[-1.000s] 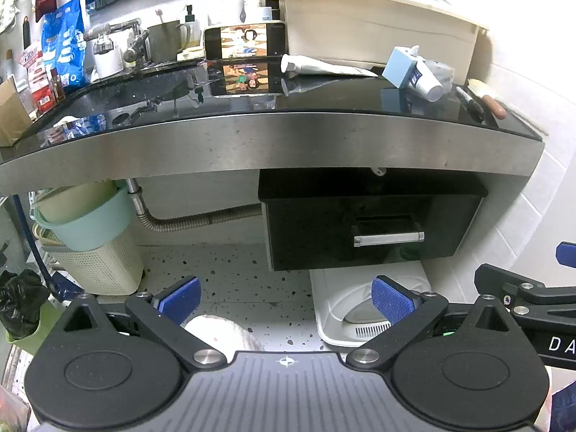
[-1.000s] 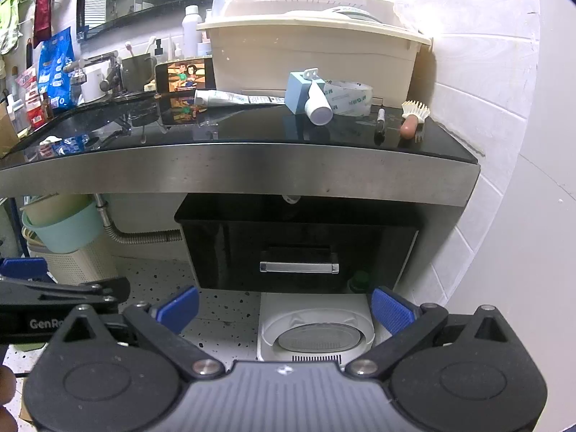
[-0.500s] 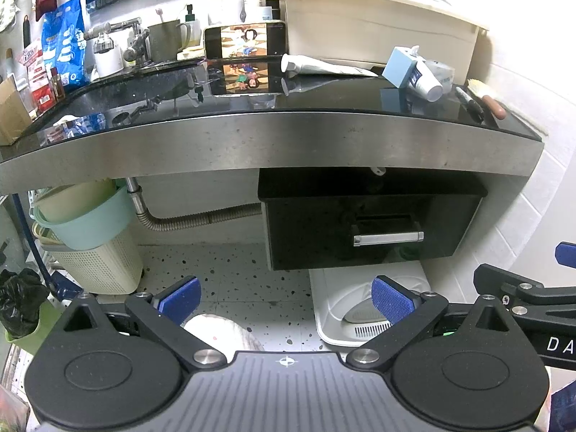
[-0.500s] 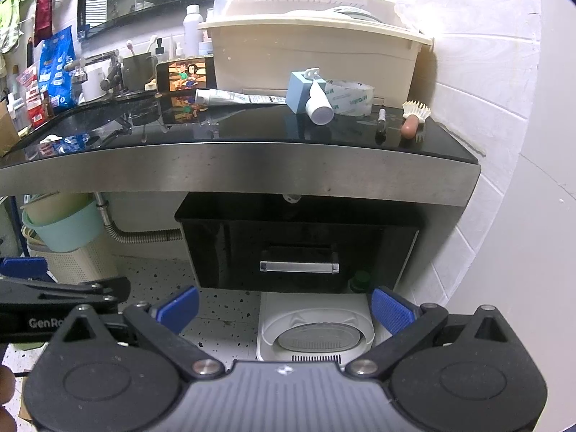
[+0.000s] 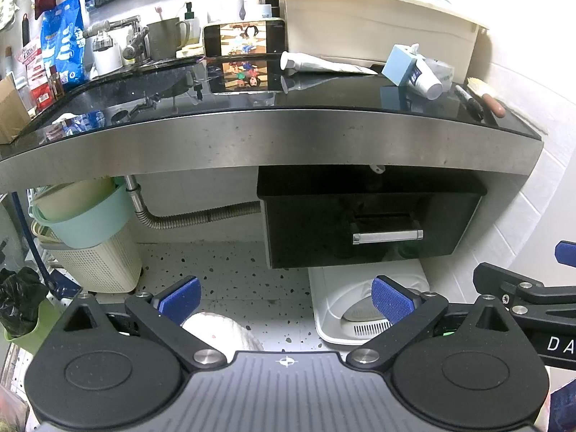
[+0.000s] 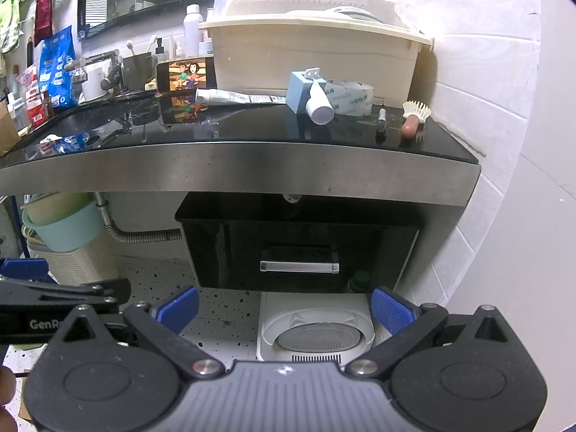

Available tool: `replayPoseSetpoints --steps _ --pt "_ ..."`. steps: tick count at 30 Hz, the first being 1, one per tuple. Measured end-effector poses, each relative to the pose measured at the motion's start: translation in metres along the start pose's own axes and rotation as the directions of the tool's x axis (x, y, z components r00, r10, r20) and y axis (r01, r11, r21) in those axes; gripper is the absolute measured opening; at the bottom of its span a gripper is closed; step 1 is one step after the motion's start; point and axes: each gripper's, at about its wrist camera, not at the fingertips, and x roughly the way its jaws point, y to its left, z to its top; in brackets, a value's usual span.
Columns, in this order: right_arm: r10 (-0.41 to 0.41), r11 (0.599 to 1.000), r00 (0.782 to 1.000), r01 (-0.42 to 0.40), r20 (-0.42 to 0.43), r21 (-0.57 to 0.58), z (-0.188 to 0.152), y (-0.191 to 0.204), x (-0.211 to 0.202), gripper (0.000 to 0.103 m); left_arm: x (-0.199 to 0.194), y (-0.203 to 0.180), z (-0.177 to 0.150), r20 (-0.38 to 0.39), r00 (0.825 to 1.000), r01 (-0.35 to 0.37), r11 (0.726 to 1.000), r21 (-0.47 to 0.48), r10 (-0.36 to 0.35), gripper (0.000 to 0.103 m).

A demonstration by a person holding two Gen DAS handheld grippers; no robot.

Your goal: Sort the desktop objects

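On the black countertop lie a white tube, a light blue box with a white bottle leaning on it, a tape roll, a black marker and a brush. The tube, box, bottle and marker also show in the left wrist view. My left gripper and right gripper are both open and empty, held low in front of the counter, well below its edge.
A lit phone leans at the counter's back, beside a big cream lidded bin. A tap and sink are at left. Below are a black drawer, a white appliance on the floor, and baskets at left.
Both views have shifted very slightly; the counter sits a touch higher in the right wrist view. The objects have not moved and both grippers stay open.
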Motion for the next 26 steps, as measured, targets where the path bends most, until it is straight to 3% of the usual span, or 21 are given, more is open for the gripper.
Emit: replayPoseSetpoints --steps 26 --pt "0.001 1.000 1.000 -0.001 -0.005 0.000 0.0000 0.0000 0.0010 0.103 0.0013 0.0004 0.0002 -0.007 1.000 0.004 1.000 0.000 -0.004 0.102"
